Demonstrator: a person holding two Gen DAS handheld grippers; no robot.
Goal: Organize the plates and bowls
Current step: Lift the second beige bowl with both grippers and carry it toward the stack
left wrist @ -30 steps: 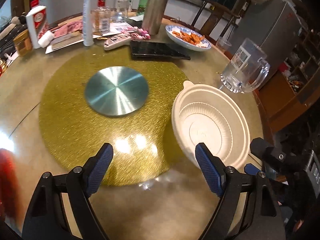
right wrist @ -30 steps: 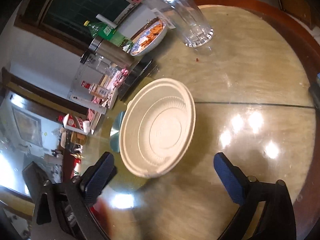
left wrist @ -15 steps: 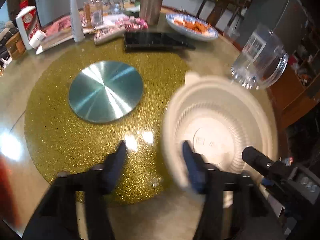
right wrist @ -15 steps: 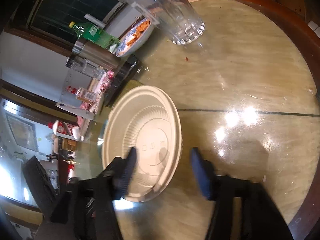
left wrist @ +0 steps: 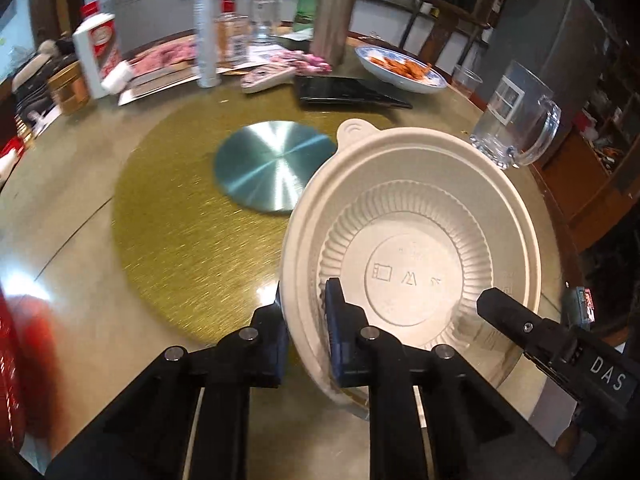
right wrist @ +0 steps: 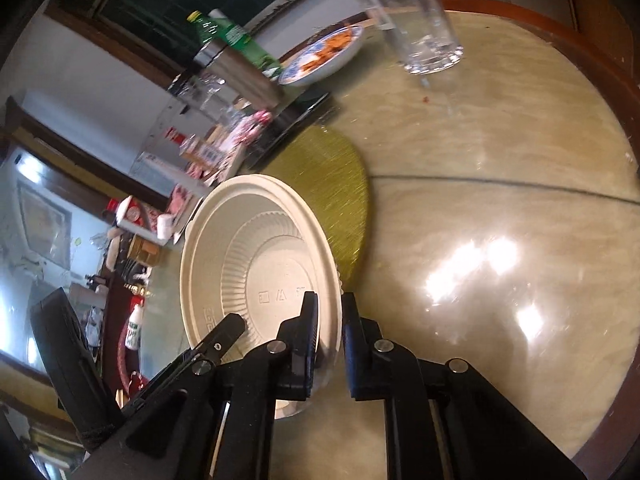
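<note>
We have the cream disposable bowl (left wrist: pixel 416 248) at the near edge of the round table (right wrist: pixel 500 152), partly over the rim of the gold turntable mat (left wrist: pixel 176 216). The bowl is empty; ribbed walls and embossed marks show on its floor. Our left gripper (left wrist: pixel 306 332) is clenched on the bowl's left rim, one blue pad inside and one outside. Our right gripper (right wrist: pixel 330 332) grasps the opposite rim the same way.

Just behind the bowl lies a brushed metal disc (left wrist: pixel 274 166) at the mat's centre, partly hidden by the bowl's tabbed rim. Toward the right edge stands an empty glass mug (left wrist: pixel 516 120), close to the bowl but apart from it. Further back, a blue-patterned plate (left wrist: pixel 400 70) holds orange fried pieces, with a flat black case (left wrist: pixel 348 92) beside it. The far edge is crowded: a steel flask (left wrist: pixel 332 20), a green bottle (right wrist: pixel 236 42), a white tube (left wrist: pixel 204 36), a red-and-white box (left wrist: pixel 100 52) and pink wrappers (left wrist: pixel 304 60).
</note>
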